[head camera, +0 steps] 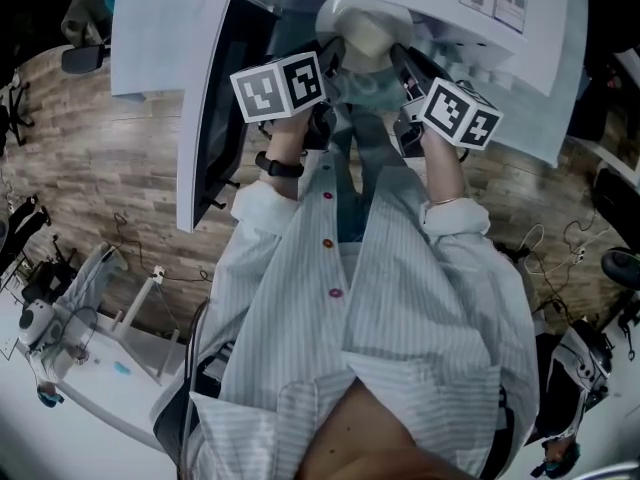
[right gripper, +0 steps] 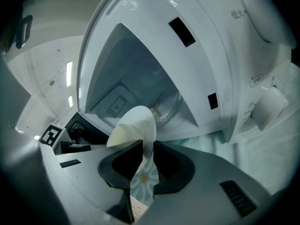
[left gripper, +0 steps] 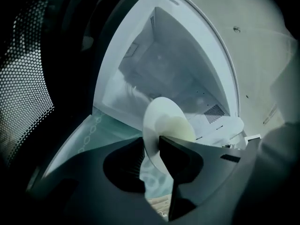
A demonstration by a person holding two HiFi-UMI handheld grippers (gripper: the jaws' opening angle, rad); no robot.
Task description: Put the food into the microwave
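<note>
Though dim, plate (left gripper: 161, 121) (seemingly) at microwave (left gripper: 176, 62)

Top centre: left gripper (head camera: 333, 60) and right gripper (head camera: 403, 63) flank the white plate (head camera: 365, 28) before the open microwave (head camera: 500, 38), its door (head camera: 205, 118) standing left.

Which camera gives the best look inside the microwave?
The left gripper view: it looks straight into the bright, open microwave cavity, past the plate in the jaws. The right gripper view shows it too, darker and at a slant. The head view shows mainly the casing and open door.

glossy microwave (right gripper: 206, 55), wood-plank floor (head camera: 120, 163)
</note>
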